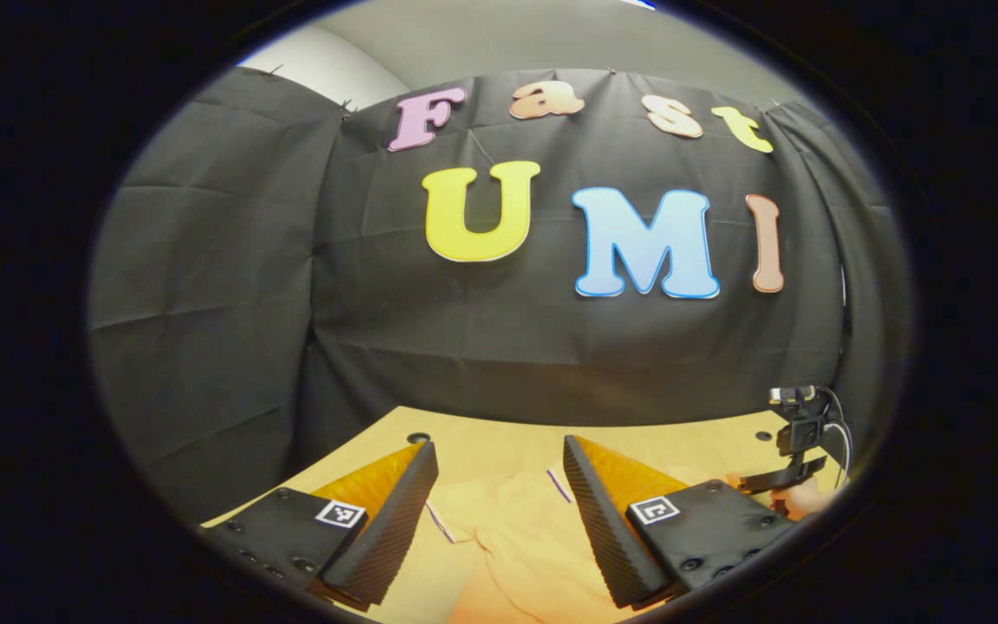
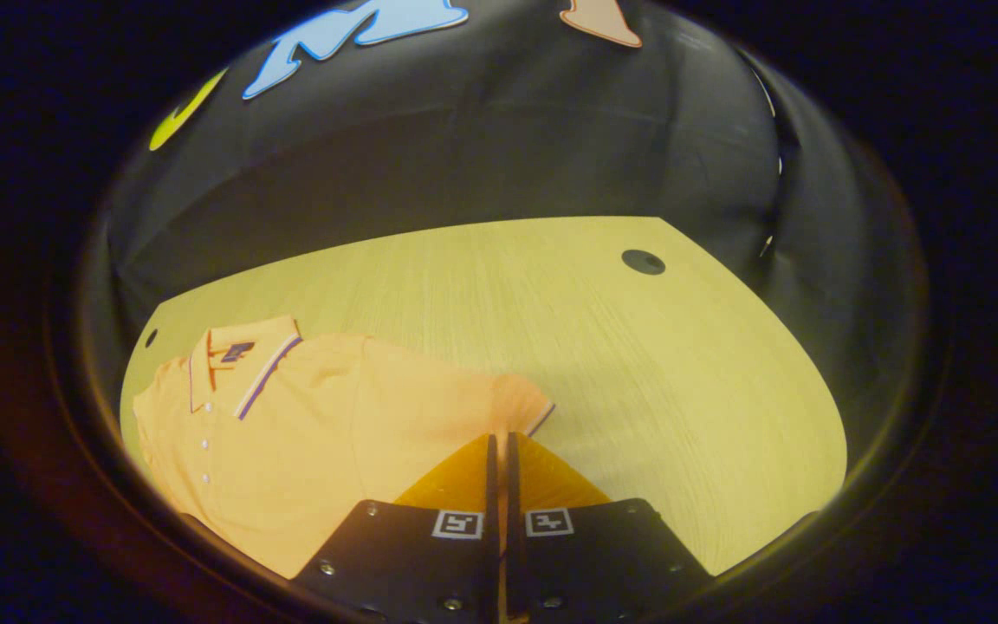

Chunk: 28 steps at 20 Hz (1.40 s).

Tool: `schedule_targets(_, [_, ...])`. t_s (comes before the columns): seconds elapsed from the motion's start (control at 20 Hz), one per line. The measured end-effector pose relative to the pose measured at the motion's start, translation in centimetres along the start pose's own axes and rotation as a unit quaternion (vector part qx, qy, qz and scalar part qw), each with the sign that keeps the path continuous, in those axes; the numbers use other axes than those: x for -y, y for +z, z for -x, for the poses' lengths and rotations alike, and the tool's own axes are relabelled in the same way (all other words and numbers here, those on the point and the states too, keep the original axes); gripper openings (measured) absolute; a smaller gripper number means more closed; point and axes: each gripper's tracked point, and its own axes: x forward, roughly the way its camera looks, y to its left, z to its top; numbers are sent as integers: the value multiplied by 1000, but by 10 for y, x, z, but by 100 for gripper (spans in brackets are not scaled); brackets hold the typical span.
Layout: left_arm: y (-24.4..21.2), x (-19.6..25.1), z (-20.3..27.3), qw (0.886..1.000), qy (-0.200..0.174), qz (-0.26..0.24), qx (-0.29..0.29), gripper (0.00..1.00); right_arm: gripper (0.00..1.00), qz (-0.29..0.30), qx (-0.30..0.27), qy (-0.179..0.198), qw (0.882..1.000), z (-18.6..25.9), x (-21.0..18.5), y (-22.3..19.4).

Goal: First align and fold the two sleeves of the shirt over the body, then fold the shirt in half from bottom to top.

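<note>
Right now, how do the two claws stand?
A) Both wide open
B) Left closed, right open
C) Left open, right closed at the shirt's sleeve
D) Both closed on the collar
C: in the left gripper view the left claw has its fingers spread above the shirt; in the right gripper view the right claw has its fingers nearly together at the sleeve.

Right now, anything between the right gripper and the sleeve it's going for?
Nothing visible. The right gripper is at the sleeve, fingers nearly together; whether cloth is pinched can't be told. Beyond the shirt there is bare table.
</note>
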Motion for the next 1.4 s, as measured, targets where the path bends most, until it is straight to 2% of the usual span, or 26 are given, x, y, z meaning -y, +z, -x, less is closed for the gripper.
schedule_targets(0.2, [0, -1, 2, 1000, 7, 6, 3, 94, 4, 42, 55, 16, 997, 21, -17, 28])
schedule_targets(0.45, [1, -1, 3, 1000, 12, 13, 6, 94, 3, 84, 82, 47, 992, 41, -51, 41])
schedule_targets(0.9, [-1, -10, 8, 999, 36, 19, 5, 94, 4, 129, 57, 118, 983, 47, -121, 18])
schedule_targets(1.4, [-6, -13, 12, 999, 45, 21, -6, 94, 4, 174, 13, 154, 973, 41, -157, -15])
